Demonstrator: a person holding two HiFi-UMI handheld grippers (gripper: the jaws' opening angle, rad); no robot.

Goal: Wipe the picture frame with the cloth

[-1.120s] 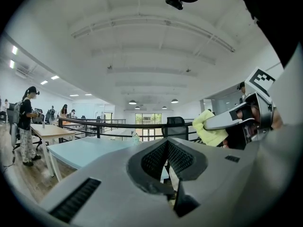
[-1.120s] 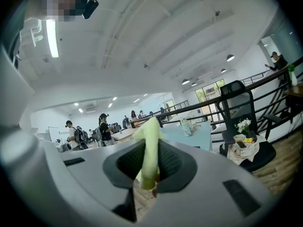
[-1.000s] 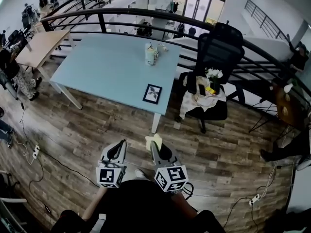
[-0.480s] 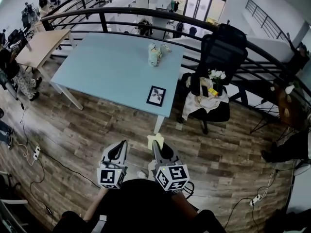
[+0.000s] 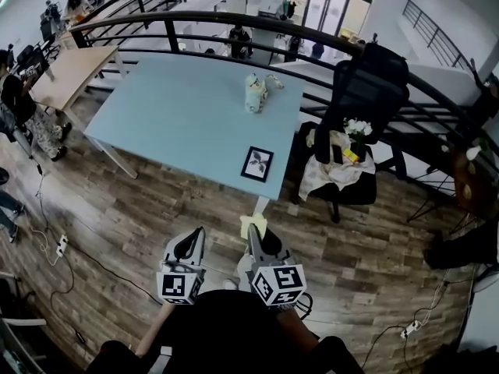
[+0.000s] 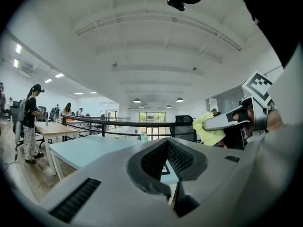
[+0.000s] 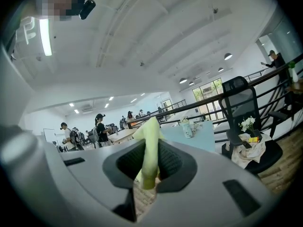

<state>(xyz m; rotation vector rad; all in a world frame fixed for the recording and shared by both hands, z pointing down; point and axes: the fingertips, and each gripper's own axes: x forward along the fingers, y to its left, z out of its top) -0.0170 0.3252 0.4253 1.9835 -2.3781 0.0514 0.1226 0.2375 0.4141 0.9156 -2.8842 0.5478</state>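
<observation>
- Ahead of the person, across a stretch of wooden floor [image 5: 156,216], stands a pale blue table [image 5: 171,107]. The picture frame [image 5: 257,164] is on its top near the near right corner, and it seems to lie flat.
- Both grippers are held low and close to the body, well apart from the table, so wiping has not yet begun.
- The right gripper [image 5: 252,234] has its jaws pressed together on a yellow-green cloth [image 5: 251,222]. Its own view shows the cloth as a folded strip standing up between the jaws and poking out past the tips.
- The left gripper [image 5: 199,231] has its jaws brought together with nothing between them. Only the table and the dark frame show through the hollow behind the tips.
- Key relation: the frame lies straight ahead of and above the cloth-bearing right gripper, almost in line with where it points. The left gripper sits off to the frame's left, so the right is the nearer.
- The frame is a little taller than wide, and its long axis runs away from the person with a slight tilt.
- My judgement is that the next move calls for closing in on the table corner before the cloth can meet the frame.
- No readable writing or brand shows. The marker cubes [image 5: 278,284] carry only black-and-white square patterns, and the dark print in the frame is too small to make out.
- Beside the table's right end stands a black office chair [image 5: 366,76] holding white flowers [image 5: 357,126] and a cloth bundle, close to the likely approach.
</observation>
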